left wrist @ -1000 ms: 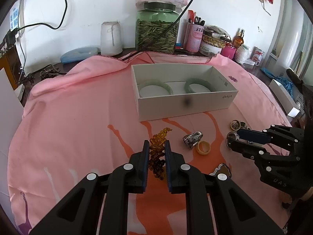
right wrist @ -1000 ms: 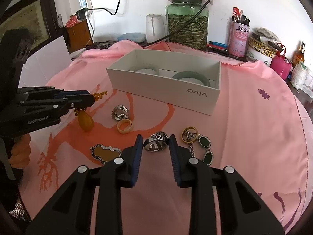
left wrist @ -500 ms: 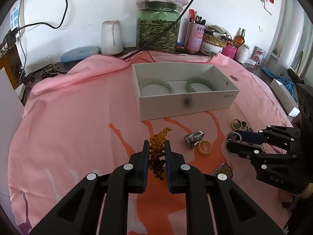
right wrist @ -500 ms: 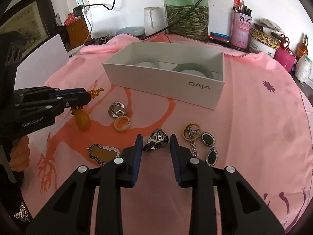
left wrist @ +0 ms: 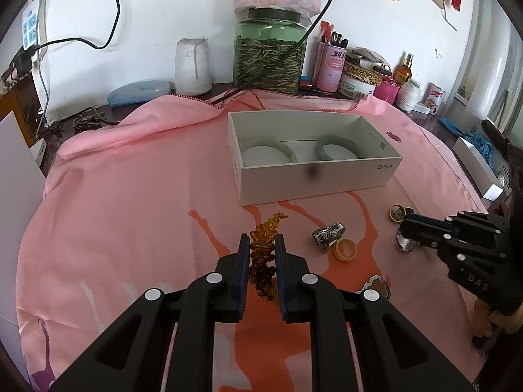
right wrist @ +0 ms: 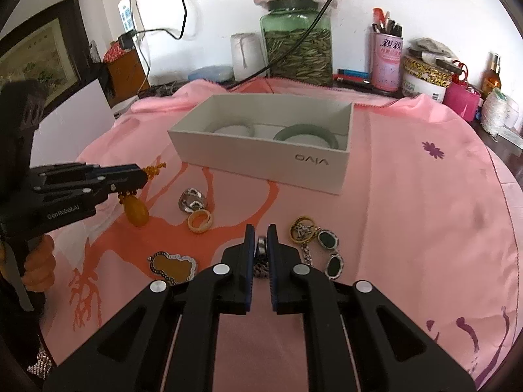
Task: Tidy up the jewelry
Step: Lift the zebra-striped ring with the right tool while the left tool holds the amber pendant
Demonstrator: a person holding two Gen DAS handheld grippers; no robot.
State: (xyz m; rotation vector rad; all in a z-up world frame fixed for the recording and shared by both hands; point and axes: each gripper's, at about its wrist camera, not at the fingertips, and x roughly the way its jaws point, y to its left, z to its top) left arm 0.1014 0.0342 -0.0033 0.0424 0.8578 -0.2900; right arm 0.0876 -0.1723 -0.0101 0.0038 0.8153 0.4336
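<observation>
A pink cloth [left wrist: 130,202] was spread over the table, with broad open room left of the white box [right wrist: 261,153] (two green bangles [left wrist: 336,145] lay inside). The left tool [left wrist: 261,245] was clamped on an amber bead string [left wrist: 263,254], its pendant [right wrist: 137,212] hanging by the cloth. The right tool [right wrist: 261,236], whose jaws had just been closing, was clamped on a silver ring [right wrist: 261,248], largely hidden between the pads. Near it lay a green-stone chain [right wrist: 327,245].
</observation>
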